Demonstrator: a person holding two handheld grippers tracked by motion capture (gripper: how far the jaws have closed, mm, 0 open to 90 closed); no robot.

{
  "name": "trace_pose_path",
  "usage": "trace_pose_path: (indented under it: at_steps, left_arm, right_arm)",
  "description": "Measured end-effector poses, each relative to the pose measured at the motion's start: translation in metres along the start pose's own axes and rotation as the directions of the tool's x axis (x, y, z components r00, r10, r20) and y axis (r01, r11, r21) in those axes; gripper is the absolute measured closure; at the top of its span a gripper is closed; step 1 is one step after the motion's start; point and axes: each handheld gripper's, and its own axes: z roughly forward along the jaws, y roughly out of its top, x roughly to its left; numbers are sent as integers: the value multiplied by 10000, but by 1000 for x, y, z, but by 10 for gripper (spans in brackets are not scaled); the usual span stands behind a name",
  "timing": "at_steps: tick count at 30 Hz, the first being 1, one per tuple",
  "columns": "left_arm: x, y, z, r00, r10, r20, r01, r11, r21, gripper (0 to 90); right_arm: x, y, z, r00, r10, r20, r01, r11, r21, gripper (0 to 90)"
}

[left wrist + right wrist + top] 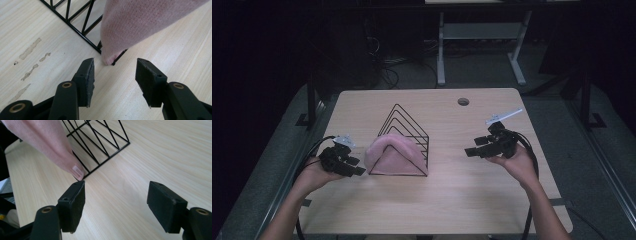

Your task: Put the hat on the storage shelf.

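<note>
A pink knitted cloth (391,152) hangs over the near end of a black wire rack (409,131) in the middle of the wooden table (452,195). My left gripper (357,166) sits just left of the cloth, pointing at it, jaws open and empty. Its own view has the cloth's hem (130,25) and a rack corner (100,46) a short way beyond the fingertips. My right gripper (472,146) hovers well right of the rack, open and empty. In the right gripper view the cloth (47,142), with a small sewn label (78,172), drapes over the rack (105,145).
A round cable hole (463,101) lies near the table's far edge. Pale scuff marks (30,60) streak the wood left of the left gripper. Behind the table stand a white desk frame (482,40) and loose cables (387,70) on the dark floor.
</note>
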Motion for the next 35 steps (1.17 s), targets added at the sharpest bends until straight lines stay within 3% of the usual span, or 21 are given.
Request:
trace_pose_path:
  at_steps: [11,18,22,27,31,35]
  left_arm:
    - [-4,-4,0,10000,-73,-19,73,10000,-60,448]
    - [-7,-5,-2,9998,175,-56,-175,9998,81,435]
    - [-8,-9,-2,10000,-33,-13,33,9997,-230,433]
    - [-13,-13,-4,9997,-217,66,222,9964,-816,415]
    - [-16,-19,-6,9985,-535,-111,519,9916,-1188,405]
    - [-22,-28,-5,9963,-843,-152,807,9830,-1647,399]
  right_arm:
    - [-7,-33,-10,9984,501,264,-499,9987,-75,289]
    - [-11,-56,-17,9953,795,545,-802,9967,105,282]
    - [-10,-72,-24,9924,859,882,-873,9961,119,287]
    - [-9,-88,-29,9888,1146,956,-1142,9934,-100,288]
    - [-4,-103,-31,9877,1112,1098,-1088,9937,-280,284]
    - [9,-116,-34,9877,1112,1097,-1027,9915,-801,275]
